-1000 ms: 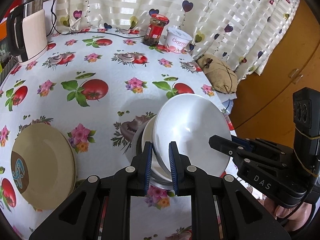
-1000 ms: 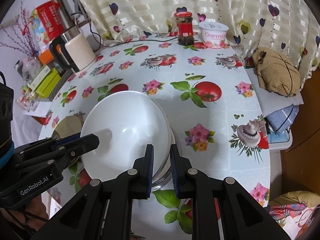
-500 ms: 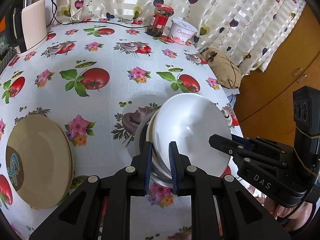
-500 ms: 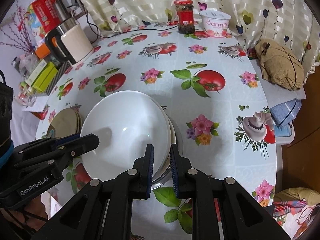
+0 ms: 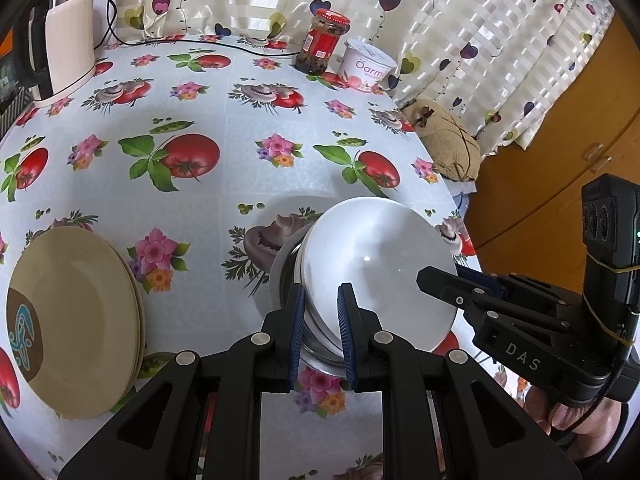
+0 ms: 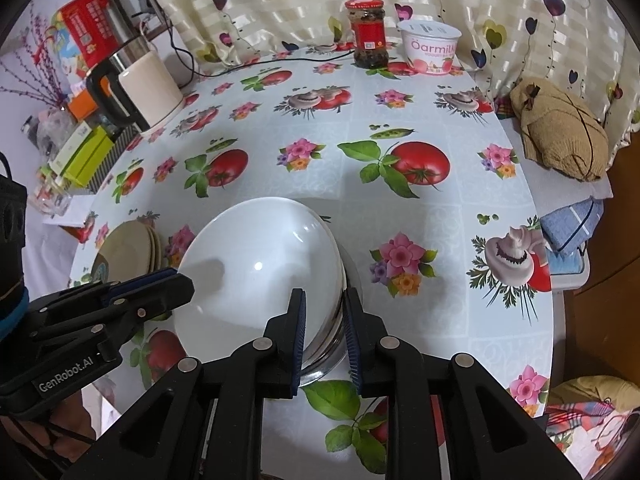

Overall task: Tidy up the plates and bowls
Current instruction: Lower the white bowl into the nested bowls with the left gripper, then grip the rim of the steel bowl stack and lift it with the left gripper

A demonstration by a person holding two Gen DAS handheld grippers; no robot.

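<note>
Both hand-held grippers are set on one nested stack of bowls (image 5: 380, 272), which is rested low on the table (image 5: 240, 152) near its front edge. By the left hand-held gripper (image 5: 322, 332) the stack's near rim is clamped between the blue pads. On the opposite rim, the right hand-held gripper (image 6: 325, 336) has just been opening: its pads are seen slightly apart from the rim, which lies between them unpressed. Compared with a second ago, the stack sits lower and less tilted against the cloth, so the bowls are judged to have been set down, with release under way.

Left of the bowls, a stack of tan plates (image 5: 76, 320) is lying, near but apart. Well behind the bowls, a kettle (image 6: 140, 88) is stood at the far left, and a red-lidded jar (image 6: 366, 34) and a yoghurt tub (image 6: 430, 48) at the far edge by the curtain (image 5: 400, 8). Nothing is found between bowls and plates.
</note>
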